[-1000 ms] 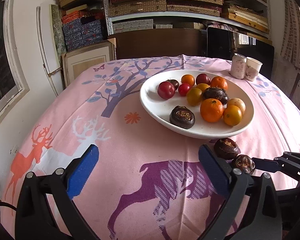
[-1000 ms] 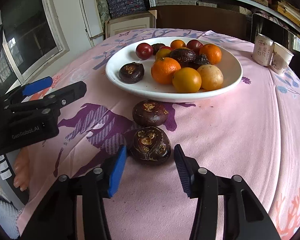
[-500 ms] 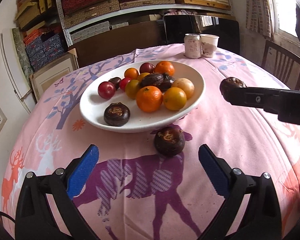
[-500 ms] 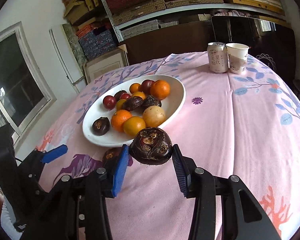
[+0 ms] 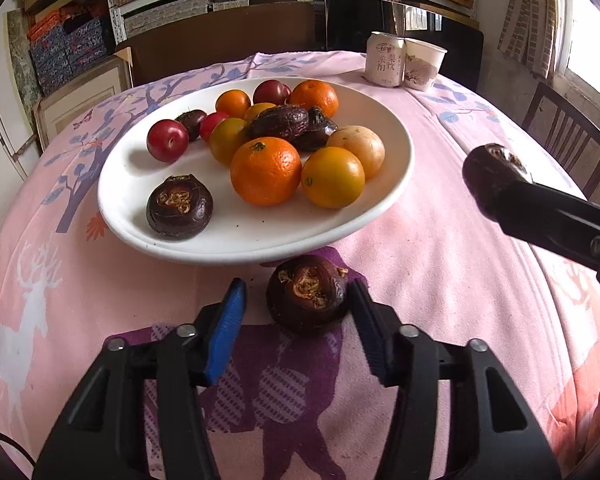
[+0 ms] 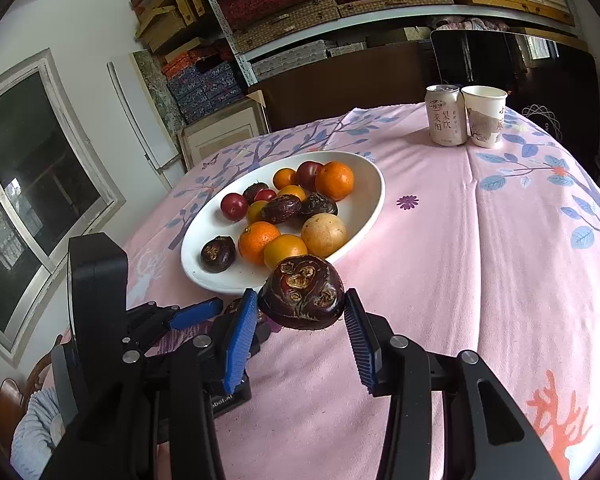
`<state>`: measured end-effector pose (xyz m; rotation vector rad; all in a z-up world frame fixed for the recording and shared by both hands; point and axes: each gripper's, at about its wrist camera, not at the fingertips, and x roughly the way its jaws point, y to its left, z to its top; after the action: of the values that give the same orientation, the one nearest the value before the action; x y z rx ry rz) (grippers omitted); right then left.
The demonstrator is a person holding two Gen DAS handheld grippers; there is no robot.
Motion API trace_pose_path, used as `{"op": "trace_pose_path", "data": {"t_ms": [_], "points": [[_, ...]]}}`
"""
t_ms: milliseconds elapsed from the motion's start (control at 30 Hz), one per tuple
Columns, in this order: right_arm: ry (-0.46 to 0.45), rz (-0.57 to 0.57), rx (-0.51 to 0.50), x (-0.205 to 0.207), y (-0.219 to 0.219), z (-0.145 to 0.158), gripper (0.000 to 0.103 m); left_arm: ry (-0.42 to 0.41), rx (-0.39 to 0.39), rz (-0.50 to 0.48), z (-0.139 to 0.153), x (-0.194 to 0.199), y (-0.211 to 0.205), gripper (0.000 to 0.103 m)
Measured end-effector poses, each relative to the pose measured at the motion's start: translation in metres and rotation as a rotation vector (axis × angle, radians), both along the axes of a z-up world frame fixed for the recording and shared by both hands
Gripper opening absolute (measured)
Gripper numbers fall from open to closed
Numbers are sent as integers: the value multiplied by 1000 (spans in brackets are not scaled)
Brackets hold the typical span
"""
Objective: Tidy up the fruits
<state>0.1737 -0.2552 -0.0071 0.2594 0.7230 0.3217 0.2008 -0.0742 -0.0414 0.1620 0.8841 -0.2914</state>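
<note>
A white plate [image 5: 132,184] on the pink tablecloth holds oranges [image 5: 265,171], red plums [image 5: 167,145] and dark water chestnuts [image 5: 179,206]. My left gripper [image 5: 300,312] is open around a dark water chestnut [image 5: 307,293] that lies on the cloth just in front of the plate; its right finger touches or nearly touches the fruit. My right gripper [image 6: 300,314] is shut on another water chestnut [image 6: 301,291] and holds it above the cloth, right of the plate [image 6: 366,208]. That fruit also shows in the left wrist view [image 5: 488,172].
A drink can [image 6: 446,115] and a paper cup [image 6: 484,116] stand at the table's far right. A wooden chair [image 5: 568,144] is beyond the right edge. Shelves with boxes line the back wall.
My left gripper has moved forward and narrowed around the chestnut on the cloth. My right gripper has lifted its chestnut higher.
</note>
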Motion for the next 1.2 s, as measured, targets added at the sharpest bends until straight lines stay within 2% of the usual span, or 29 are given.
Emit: {"op": "trace_pose_path", "data": {"t_ms": [33, 167, 300, 400, 500, 567, 667, 700, 800, 967, 1000, 1033, 1067, 1100, 1167, 1200], "points": [[5, 0, 1, 1, 0, -1, 45, 3, -13, -2, 0, 0, 2, 41], [15, -6, -1, 1, 0, -4, 45, -37, -9, 15, 7, -12, 9, 41], [15, -3, -7, 1, 2, -5, 45, -119, -20, 38, 25, -35, 25, 41], [13, 5, -15, 0, 5, -7, 45, -177, -57, 93, 40, -47, 47, 41], [-5, 19, -29, -5, 11, -6, 45, -198, -80, 173, 45, -51, 69, 41], [-14, 30, -38, -12, 16, -7, 45, -206, -68, 214, 45, -54, 79, 41], [-29, 58, -44, -31, 20, -9, 44, -207, -63, 225, 45, -60, 83, 41], [-37, 61, -45, -36, 20, -8, 41, -216, -58, 223, 47, -61, 82, 41], [-72, 64, -32, -42, 19, 3, 40, -249, -27, 221, 58, -52, 76, 41], [-57, 95, -83, -8, 25, 32, 37, -297, 25, 213, 81, -11, 64, 41], [-56, 111, -112, -9, 25, 34, 41, -292, 10, 225, 82, -4, 66, 41], [-69, 104, -139, -15, 21, 34, 63, -279, -20, 226, 82, 0, 68, 41], [-92, 84, -169, -25, 14, 31, 75, -263, -53, 218, 80, 2, 71, 41], [-104, 68, -204, -36, 6, 25, 82, -253, -71, 210, 76, 1, 73, 41], [-49, 23, -256, -49, -14, 5, 82, -239, -56, 194, 65, -1, 71, 41], [-9, 16, -243, -53, -23, -6, 82, -224, -44, 185, 61, 0, 70, 41]]}}
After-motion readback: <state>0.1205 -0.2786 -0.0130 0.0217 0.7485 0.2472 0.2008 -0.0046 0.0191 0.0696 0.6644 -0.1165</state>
